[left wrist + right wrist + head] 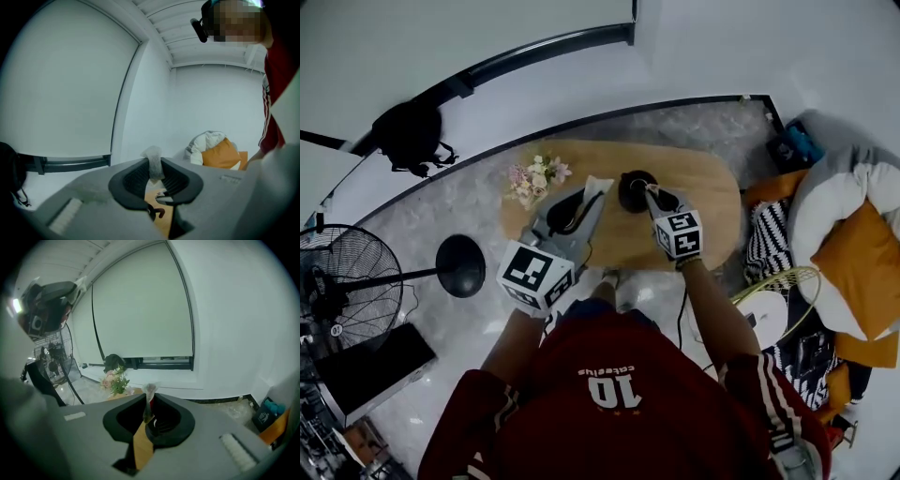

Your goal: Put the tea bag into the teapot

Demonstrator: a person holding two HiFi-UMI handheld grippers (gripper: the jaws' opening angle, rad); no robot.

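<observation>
Nearest, pinching a whitish papery scrap in the closed left gripper, over the near left of the wooden table; just right and farther, clamping a thin pale strip with a red fleck in the closed right gripper, right beside the dark teapot. Seems to be the delivery step, taking that strip for the tea bag's top end, though too small to confirm, and not yet let go. Next, centre over the teapot's mouth, dip, and only then part the right jaws.
</observation>
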